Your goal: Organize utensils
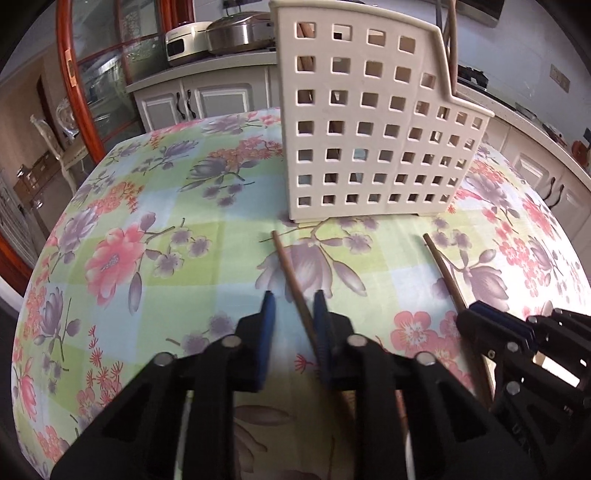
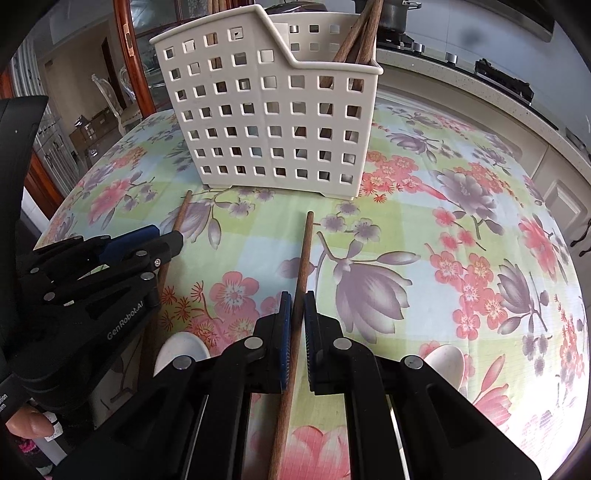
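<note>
Lying on the flowery desk (image 2: 461,122) are two wooden chopsticks, and each one is being handled by its own gripper. The right gripper (image 2: 297,314) is clamped on the right chopstick (image 2: 303,254): its blue jaws are squeezed tight against the stick, whose tip points toward the basket. The left gripper (image 1: 293,314) is set around the left chopstick (image 1: 291,277), but its jaws look only partly closed here. The stick is touched by the right-hand pad while a clear gap is left at the other pad, so no real grip is seen.

A tall cream basket (image 1: 369,122) with square holes is stood upright on the desk just beyond both chopstick tips, not touching them. More chopsticks (image 2: 360,33) are already parked in its lower end compartment, leaning out over the rim.

Two white spoons are seen in the right wrist view, one (image 2: 181,350) between the grippers and one (image 2: 447,360) off to the right, both partly hidden.
</note>
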`<state>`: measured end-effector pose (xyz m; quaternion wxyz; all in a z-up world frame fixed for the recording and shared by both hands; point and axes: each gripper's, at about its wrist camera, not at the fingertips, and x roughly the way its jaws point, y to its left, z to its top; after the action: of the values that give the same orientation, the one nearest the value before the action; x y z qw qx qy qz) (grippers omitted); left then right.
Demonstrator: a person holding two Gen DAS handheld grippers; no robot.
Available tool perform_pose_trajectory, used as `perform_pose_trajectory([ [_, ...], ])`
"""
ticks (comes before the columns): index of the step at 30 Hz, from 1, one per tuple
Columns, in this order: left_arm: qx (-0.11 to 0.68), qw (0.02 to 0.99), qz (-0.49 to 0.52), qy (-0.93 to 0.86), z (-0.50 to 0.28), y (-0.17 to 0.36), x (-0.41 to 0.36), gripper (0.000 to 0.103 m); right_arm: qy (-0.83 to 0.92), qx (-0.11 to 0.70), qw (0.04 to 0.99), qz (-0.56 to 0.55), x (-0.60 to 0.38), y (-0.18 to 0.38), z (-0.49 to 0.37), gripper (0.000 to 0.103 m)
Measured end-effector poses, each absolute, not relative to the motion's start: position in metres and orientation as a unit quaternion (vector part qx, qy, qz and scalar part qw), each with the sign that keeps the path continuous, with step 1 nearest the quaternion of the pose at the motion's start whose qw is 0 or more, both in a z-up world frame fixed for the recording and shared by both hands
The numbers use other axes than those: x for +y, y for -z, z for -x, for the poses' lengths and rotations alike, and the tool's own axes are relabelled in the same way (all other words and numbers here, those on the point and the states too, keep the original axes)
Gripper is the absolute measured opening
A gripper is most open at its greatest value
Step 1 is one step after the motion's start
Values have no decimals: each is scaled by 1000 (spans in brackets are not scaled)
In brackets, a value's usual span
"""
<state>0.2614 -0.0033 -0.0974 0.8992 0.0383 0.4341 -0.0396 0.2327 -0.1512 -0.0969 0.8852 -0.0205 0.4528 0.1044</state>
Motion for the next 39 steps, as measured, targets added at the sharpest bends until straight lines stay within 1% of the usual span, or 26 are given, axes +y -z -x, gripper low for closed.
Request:
perform_pose_trajectory([
  [1,434,899,-39,42,-261,97,-2,11,-104,453,885,20,-151,97,-233,7],
  [3,434,899,-37,52,-261,97,1,10,-103,453,885,21,-150,97,-233,8],
  [10,436,897,-27,70,-262,97,10,10,-101,454,885,23,-148,97,-234,8],
  [19,433,899,-40,56,-261,98,6,12,-101,452,886,32,-146,97,-234,8],
  [22,430,900,-45,53,-258,98,3,10,-100,450,887,36,-145,97,-234,8],
  [28,425,903,-31,52,-255,98,6,9,-102,446,889,26,-147,97,-233,7],
  [39,360,932,-36,11,-234,65,10,9,-105,391,914,18,-149,71,-221,6],
])
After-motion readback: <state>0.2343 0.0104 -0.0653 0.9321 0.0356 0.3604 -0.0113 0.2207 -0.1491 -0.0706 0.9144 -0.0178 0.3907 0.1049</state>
